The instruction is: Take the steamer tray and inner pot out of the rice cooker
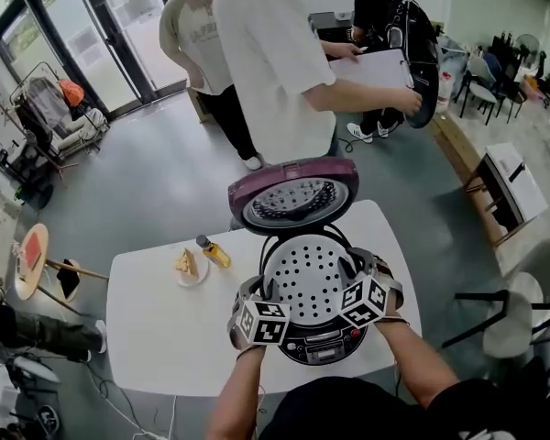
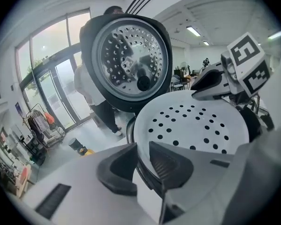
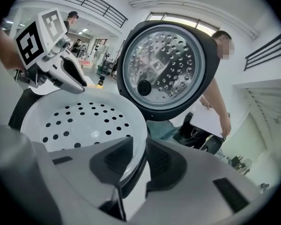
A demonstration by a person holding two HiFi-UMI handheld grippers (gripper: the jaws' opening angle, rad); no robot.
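Observation:
The white steamer tray, dotted with holes, sits in the mouth of the dark rice cooker, whose lid stands open behind it. My left gripper is shut on the tray's left rim; in the left gripper view its jaws clamp the white edge of the tray. My right gripper pinches the opposite rim, and in the right gripper view its jaws close on the edge of the tray. The inner pot is hidden under the tray.
The cooker stands at the near right of a white table. A small plate with food and a yellow bottle sit at the table's far edge. Two people stand just beyond it. A chair is to the right.

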